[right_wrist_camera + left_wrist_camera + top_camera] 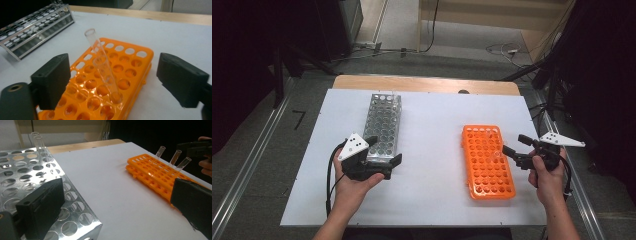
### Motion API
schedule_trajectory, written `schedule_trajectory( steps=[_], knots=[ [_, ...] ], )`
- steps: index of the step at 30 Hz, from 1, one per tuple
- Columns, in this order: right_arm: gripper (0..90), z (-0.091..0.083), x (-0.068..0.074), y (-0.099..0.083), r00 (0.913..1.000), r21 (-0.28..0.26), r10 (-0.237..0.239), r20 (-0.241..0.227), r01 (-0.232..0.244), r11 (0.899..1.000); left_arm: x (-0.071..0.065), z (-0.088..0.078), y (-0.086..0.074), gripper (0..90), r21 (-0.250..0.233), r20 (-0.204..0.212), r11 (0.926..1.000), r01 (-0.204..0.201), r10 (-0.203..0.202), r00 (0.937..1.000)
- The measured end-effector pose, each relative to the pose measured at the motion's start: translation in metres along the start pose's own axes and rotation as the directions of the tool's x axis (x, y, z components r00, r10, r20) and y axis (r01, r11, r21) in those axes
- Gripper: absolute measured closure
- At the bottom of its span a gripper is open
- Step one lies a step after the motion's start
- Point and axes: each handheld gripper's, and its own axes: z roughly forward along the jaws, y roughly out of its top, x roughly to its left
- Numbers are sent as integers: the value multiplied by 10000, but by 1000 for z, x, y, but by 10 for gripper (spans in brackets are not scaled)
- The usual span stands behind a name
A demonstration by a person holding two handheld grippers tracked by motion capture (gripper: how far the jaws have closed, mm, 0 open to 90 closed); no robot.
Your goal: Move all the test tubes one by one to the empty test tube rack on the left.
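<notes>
Over the right half of the white table top (427,150), the right gripper (512,145) is lined up on the orange rack (487,160), and its own view makes the picture plain: a clear test tube (102,65) stands tilted in one of the rack's holes, right between the two black jaws, with daylight on both sides. The jaws stand wide, the pads are not on the glass, nothing is held. From the left gripper view, three tubes (175,158) lean in a row out of that orange rack, and the right hand (206,163) with its gripper sits just beyond them at the rack's far edge.

Across on the left side, the left gripper (384,150) is parked at the near end of the metal rack (382,125). Its jaws are wide apart too: one black jaw lies over the rack's perforated top plate at the near corner, though I cannot tell if it is actually touching; the other hangs out over bare table toward the orange rack. It grips nothing. Two clear tubes (37,142) stand upright in the far end of the metal rack.

The two racks lie well apart on the white sheet, both running lengthwise away from the person, and the left hand (354,182) rests low beside its rack.
</notes>
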Motion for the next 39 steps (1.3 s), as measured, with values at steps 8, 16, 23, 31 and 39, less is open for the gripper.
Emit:
schedule_trajectory(
  steps=[8,16,23,31,39],
  knots=[
    [442,14,-6,-19,9980,771,497,-379,-466,9959,-2,4,-3,0,64,78,10000,43,-43,10000],
    [601,20,-7,-27,9988,978,440,-225,-416,9943,-2,5,-5,0,109,112,9999,62,-64,9999],
    [641,20,-1,-30,9998,850,-116,175,101,9963,-2,6,-5,0,147,136,9999,74,-76,9999],
    [734,22,3,-31,9962,798,-565,669,511,9955,-3,7,-6,0,167,166,9998,92,-94,9998],
    [739,19,4,-27,9969,567,-336,709,296,9980,-3,8,-6,0,192,197,9998,72,-75,9998]
  ],
)
